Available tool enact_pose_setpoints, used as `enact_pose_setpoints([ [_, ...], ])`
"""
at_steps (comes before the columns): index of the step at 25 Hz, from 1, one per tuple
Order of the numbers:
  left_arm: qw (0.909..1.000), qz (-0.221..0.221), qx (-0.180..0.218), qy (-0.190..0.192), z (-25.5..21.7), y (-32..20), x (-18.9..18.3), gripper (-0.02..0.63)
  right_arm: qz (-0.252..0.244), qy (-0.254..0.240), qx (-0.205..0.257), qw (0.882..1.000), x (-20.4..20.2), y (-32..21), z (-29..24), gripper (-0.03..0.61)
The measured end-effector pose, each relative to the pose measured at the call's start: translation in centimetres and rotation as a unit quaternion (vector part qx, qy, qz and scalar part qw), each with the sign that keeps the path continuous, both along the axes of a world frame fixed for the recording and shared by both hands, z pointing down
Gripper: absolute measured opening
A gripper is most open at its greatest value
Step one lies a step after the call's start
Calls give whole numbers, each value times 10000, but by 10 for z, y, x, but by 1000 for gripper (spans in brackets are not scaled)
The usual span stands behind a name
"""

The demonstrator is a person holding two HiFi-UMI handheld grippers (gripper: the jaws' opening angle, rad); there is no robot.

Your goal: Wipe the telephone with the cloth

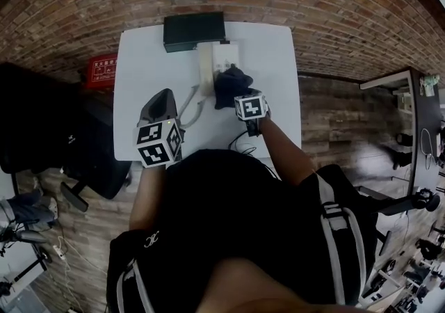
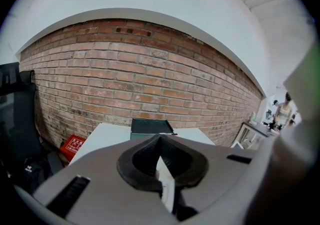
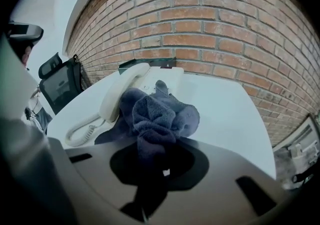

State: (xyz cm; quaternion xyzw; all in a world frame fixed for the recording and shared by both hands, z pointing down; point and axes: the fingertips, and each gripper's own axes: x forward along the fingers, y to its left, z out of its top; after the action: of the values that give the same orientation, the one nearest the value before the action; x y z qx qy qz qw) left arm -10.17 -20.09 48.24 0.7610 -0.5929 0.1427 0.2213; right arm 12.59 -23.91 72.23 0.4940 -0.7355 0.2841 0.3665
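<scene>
Two tongs differed: my right gripper (image 1: pixel 238 94) was clamped on the dark cloth (image 1: pixel 229 83), bunched against the cream telephone (image 1: pixel 224 56) at the white table's (image 1: pixel 139 61) far side, while my left gripper (image 1: pixel 165 99) hung nearby, jaws together on nothing. I judged wiping was in hand. The next move called for dragging the cloth lightly along the handset (image 1: pixel 205 71).

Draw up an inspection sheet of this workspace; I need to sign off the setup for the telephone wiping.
Surface: white table.
Job's things: cream telephone on the table; dark cloth bunched at it.
Clutter: dark box at the table's far edge.
Grippers: left gripper shut, empty, over the table; right gripper shut on the cloth.
Cables: coiled cord lying left of the telephone.
Surroundings: brick wall, black chair, red box on the floor.
</scene>
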Motion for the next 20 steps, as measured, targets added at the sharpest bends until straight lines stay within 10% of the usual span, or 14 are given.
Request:
enact_pose_setpoints([
  [9,9999,54,119,21,-8,-1,3,-3,85,-264,165,9995,-5,20,-3,37],
  [20,9988,-208,419,144,-20,-2,-13,-3,123,-998,2773,9555,-31,-34,-183,32],
])
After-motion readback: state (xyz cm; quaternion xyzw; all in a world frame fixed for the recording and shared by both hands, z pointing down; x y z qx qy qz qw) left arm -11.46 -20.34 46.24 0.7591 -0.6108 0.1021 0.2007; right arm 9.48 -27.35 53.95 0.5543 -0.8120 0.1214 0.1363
